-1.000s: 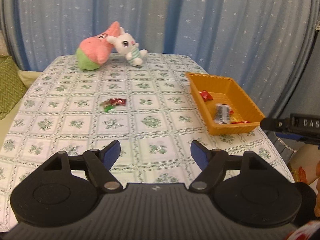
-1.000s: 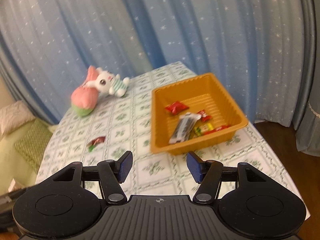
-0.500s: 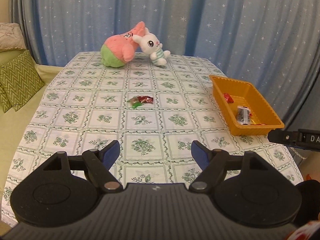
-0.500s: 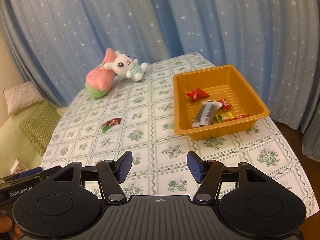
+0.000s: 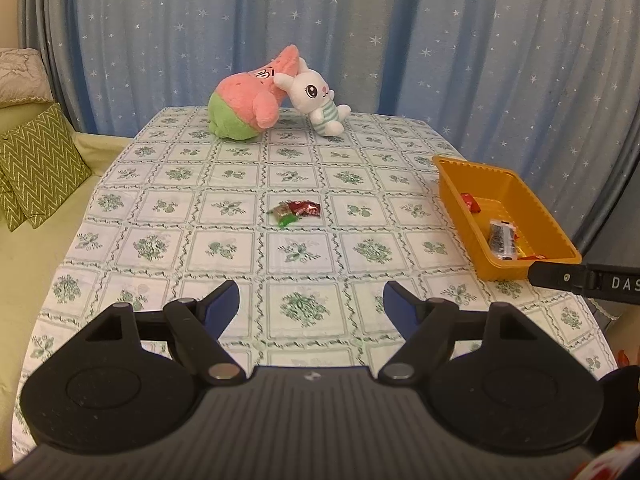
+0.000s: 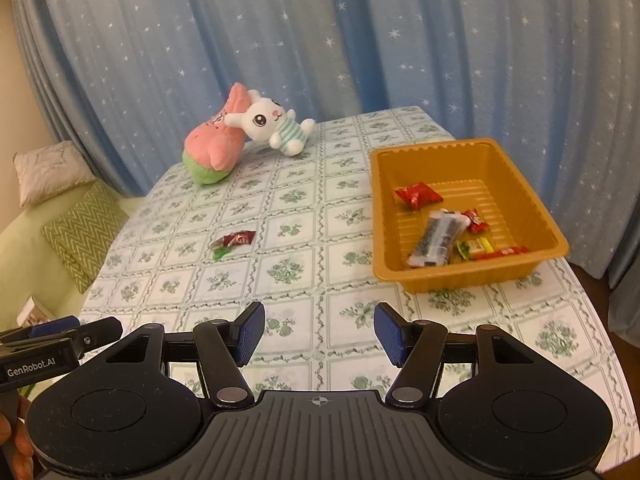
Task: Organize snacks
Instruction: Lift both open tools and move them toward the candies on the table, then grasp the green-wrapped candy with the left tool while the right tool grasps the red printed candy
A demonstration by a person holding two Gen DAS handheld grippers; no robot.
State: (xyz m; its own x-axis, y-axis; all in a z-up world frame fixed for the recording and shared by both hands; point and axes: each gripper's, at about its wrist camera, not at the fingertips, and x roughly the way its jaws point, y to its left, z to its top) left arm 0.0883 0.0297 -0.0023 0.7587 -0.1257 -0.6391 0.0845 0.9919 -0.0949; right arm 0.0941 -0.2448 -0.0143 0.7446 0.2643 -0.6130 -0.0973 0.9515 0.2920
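Two wrapped snacks [image 5: 296, 211] lie mid-worktop [image 5: 160, 240], left of the orange tray [image 6: 516, 184], which holds about six more. Two plush toys [image 5: 276, 98] sit beyond. Left gripper [image 5: 311, 307] and right gripper [image 6: 319, 334] fingers are released, empty.

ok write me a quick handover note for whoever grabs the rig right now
Left gripper: jaws open, nothing in them, above the near part of the table.
Right gripper: jaws open, nothing in them, near the orange tray.
Done: several snacks lie in the tray, including a red packet and a dark bar.
Left: the loose wrappers mid-table go into the tray. The plush toys sit at the far end.
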